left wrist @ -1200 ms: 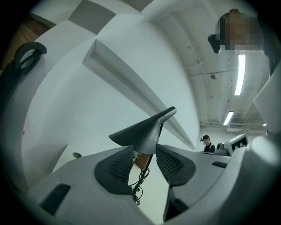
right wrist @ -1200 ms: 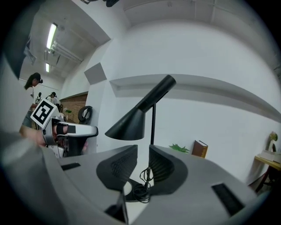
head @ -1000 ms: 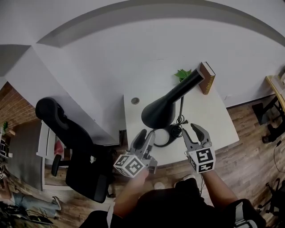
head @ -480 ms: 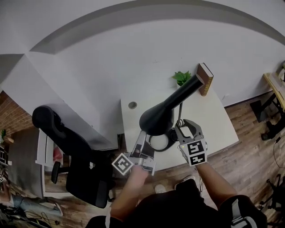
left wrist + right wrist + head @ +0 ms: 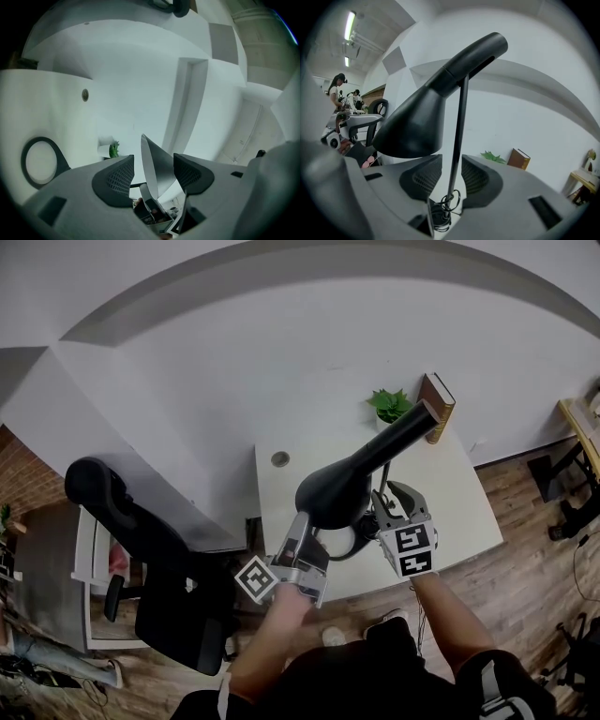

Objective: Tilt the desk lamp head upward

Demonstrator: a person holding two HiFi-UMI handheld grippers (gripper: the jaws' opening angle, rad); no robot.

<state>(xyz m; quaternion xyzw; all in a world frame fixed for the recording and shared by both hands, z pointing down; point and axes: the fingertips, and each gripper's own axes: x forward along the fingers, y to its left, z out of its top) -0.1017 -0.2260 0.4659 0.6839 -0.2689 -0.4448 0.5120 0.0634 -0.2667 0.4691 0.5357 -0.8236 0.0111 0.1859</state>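
The black desk lamp stands on the white desk (image 5: 450,493), with its cone head (image 5: 333,493) tilted down to the left. My left gripper (image 5: 302,526) is under the head's rim. In the left gripper view the shade's edge (image 5: 157,171) stands between the jaws of the left gripper (image 5: 153,161). Those jaws are closing, with a gap still at one pad. My right gripper (image 5: 394,498) is at the lamp's thin stem (image 5: 459,131). The stem runs between the right gripper's (image 5: 451,164) closing jaws, and neither pad presses on it. The head (image 5: 417,122) hangs above them.
A small green plant (image 5: 389,404) and a brown book (image 5: 438,399) stand at the desk's far edge. A cable hole (image 5: 280,458) is at the back left. The lamp's ring base (image 5: 342,542) has cord coiled on it. A black office chair (image 5: 141,531) stands at the left.
Both grippers have moved in from the desk's front edge. The left has gone up under the lamp head's rim, and the right has come around the stem.
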